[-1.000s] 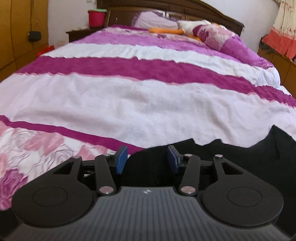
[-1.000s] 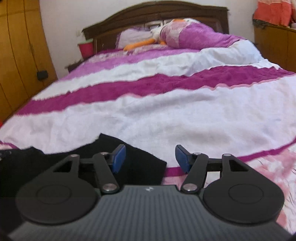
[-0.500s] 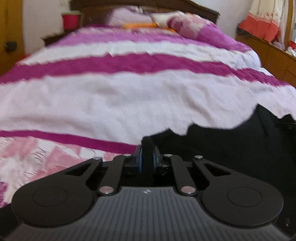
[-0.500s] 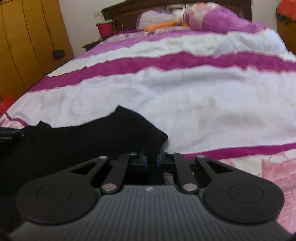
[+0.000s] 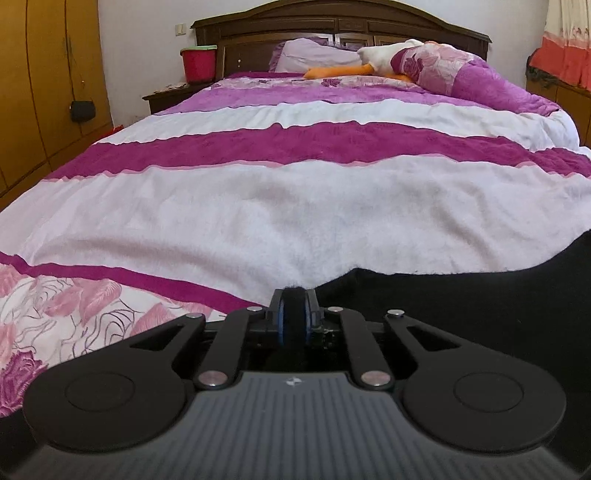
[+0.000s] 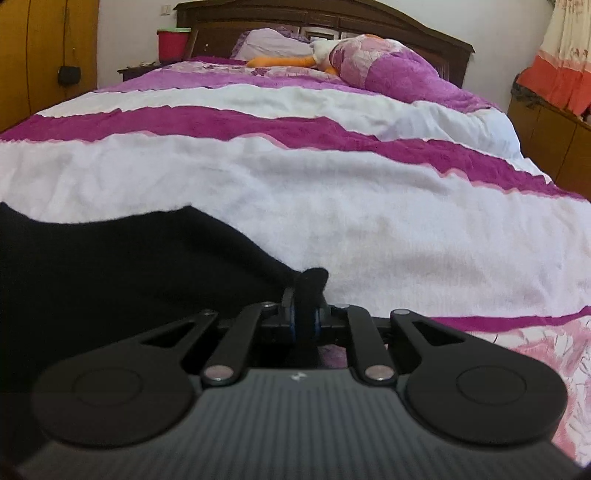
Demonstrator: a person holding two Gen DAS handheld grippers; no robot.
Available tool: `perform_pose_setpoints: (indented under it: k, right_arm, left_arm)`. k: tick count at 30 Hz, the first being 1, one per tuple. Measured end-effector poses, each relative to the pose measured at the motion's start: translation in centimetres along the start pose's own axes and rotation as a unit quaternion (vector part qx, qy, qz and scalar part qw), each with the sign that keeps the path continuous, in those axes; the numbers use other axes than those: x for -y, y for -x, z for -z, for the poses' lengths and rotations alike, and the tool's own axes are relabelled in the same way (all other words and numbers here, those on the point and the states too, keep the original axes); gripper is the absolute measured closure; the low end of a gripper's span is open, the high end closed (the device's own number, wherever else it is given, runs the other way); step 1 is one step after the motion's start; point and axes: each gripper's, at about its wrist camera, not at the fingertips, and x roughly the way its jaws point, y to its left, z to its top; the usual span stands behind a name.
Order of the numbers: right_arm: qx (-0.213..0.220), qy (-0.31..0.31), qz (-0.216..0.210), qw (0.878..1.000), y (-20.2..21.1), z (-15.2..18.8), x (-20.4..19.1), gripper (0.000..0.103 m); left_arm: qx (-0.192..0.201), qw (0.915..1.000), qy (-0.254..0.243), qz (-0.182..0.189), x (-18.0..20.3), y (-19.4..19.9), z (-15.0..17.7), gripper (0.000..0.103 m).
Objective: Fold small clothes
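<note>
Left wrist view, left hand-held gripper (image 5: 293, 319): its jaws have just been closing and are now clamped on a bunched corner of the black garment (image 5: 461, 306), the blue pads (image 5: 280, 321) pressing the cloth from both sides.
Left wrist view, garment: it lies on the bed (image 5: 295, 221) at the near edge, spreading rightward from the grip over the white band of the blanket; the corner is pinched, probably so that the edge can be lifted and carried over.
Left wrist view, background: a red bucket (image 5: 198, 63) stands on a nightstand beside the headboard (image 5: 332, 22), well apart from the work.

Right wrist view, right hand-held gripper (image 6: 304, 319): its jaws have closed too and have just eased a little, yet they grip the other corner of the garment (image 6: 110, 266), a small tuft poking out past the pads.
Right wrist view, garment: it spreads leftward from this grip, flat on the bed (image 6: 406, 229).
Right wrist view, reason: with one corner held in each gripper, the near edge looks ready for an even fold toward the far edge.
Step judged: grasp made, fold not yet begun.
</note>
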Motion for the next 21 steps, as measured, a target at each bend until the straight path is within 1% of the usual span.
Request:
perform_pose_setpoints:
  k: [1,3,5,7,11,15,16,18,21]
  right_arm:
    - [0.001,-0.005,0.000,1.000,0.3,-0.1,0.1,0.087]
    - [0.005,-0.025,-0.002,1.000,1.5,-0.3,0.6,0.072]
    - [0.013,-0.048,-0.009,0.999,3.0,-0.4,1.2,0.067]
    - [0.021,-0.058,-0.018,0.998,4.6,-0.4,1.8,0.067]
    - [0.035,-0.067,-0.039,0.996,7.8,-0.1,2.6,0.067]
    - [0.031,-0.078,-0.063,0.995,10.7,0.8,3.4,0.067]
    - [0.030,-0.080,-0.068,0.994,11.2,1.1,3.4,0.067]
    - [0.027,-0.084,-0.083,0.993,12.3,1.7,3.4,0.067]
    - [0.018,-0.086,-0.103,0.991,13.5,2.4,3.0,0.067]
  left_arm:
    - [0.002,1.0000,0.002,-0.001,0.0,0.3,-0.2,0.089]
    - [0.006,0.9999,0.011,0.001,-0.3,1.1,-0.6,0.085]
    - [0.008,0.9998,0.020,0.003,-0.6,2.2,-0.8,0.082]
    - [0.011,0.9996,0.028,0.003,-0.9,3.9,-1.1,0.081]
    - [0.021,0.9990,0.035,0.018,-1.5,7.6,-1.3,0.072]
    - [0.028,0.9988,0.029,0.028,-1.2,11.4,-0.9,0.061]
    - [0.029,0.9987,0.027,0.031,-1.0,12.3,-0.6,0.060]
    - [0.025,0.9985,0.029,0.040,-0.7,13.8,0.2,0.058]
    - [0.008,0.9981,0.031,0.053,0.1,15.0,1.6,0.057]
